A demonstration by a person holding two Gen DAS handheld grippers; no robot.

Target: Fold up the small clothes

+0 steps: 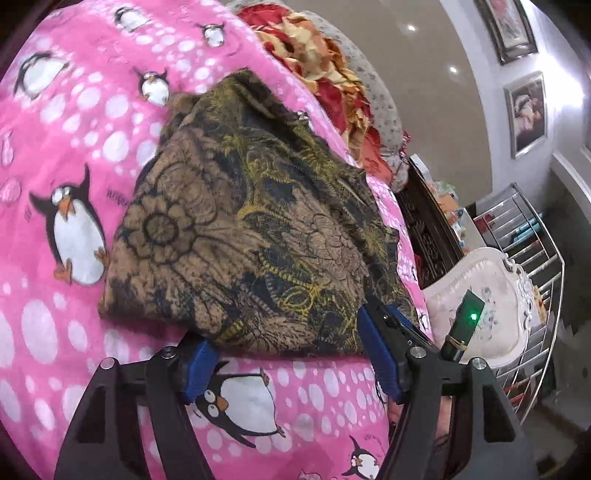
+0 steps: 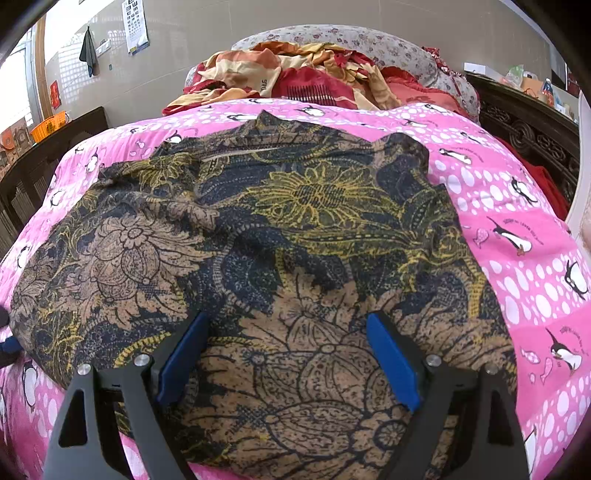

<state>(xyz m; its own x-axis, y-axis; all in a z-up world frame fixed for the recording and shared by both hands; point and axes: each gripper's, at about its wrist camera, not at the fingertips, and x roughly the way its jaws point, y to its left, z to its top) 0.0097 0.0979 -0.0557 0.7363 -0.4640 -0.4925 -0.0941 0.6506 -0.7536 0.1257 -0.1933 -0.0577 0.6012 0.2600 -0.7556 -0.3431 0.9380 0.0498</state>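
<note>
Both grippers' fingers [image 2: 391, 354] spread wide over the floral garment [image 2: 280, 229], gripping nothing.

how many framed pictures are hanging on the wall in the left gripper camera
2. One dark-framed picture hangs at the top right of the white wall; a second silver-framed picture hangs just below it. More may lie beyond the frame's edge.

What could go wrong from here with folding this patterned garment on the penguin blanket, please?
The left gripper has its jaws at the patterned garment edge, right on the pink penguin blanket; closing could pinch both. The right gripper hangs open over the middle, so a one-sided pull might drag or bunch the fabric.
</note>
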